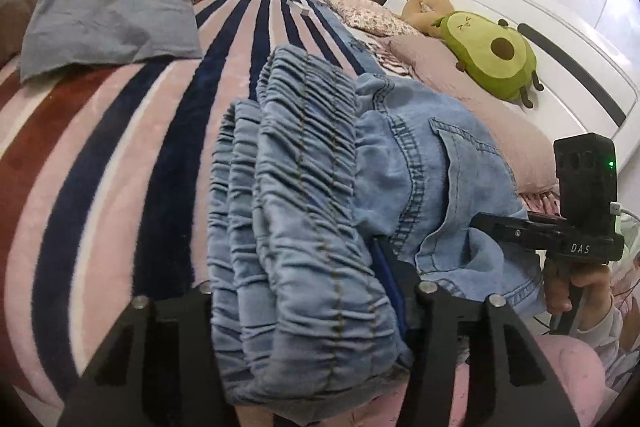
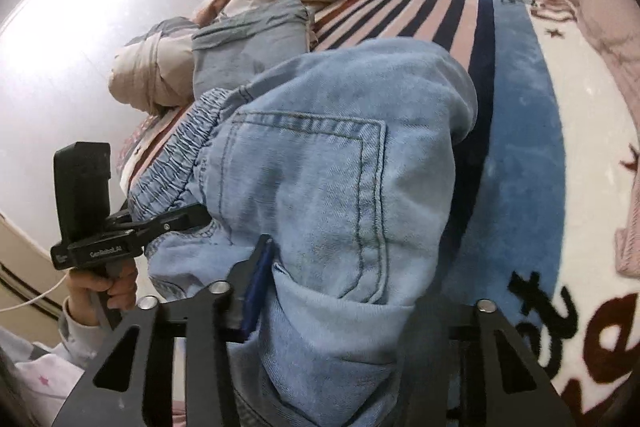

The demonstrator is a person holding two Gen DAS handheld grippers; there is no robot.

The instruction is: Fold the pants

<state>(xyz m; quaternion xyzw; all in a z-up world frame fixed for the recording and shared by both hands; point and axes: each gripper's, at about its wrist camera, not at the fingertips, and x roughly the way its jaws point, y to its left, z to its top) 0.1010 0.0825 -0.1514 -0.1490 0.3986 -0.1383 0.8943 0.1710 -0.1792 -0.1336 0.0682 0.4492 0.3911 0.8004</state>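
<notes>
Here the left gripper [image 1: 312, 291] pinched the gathered elastic waistband [image 1: 304, 155] of the light denim pants [image 2: 320, 179], while the right gripper [image 2: 332, 291] seemingly clamped cloth below the back pocket [image 2: 308, 203], its far finger hidden. Bunched above the plush striped blanket [image 1: 120, 131], the soft pants next needed spreading flat.

Light-blue denim pants [image 1: 304, 187], navy-pink striped blanket [image 1: 132, 155]
</notes>
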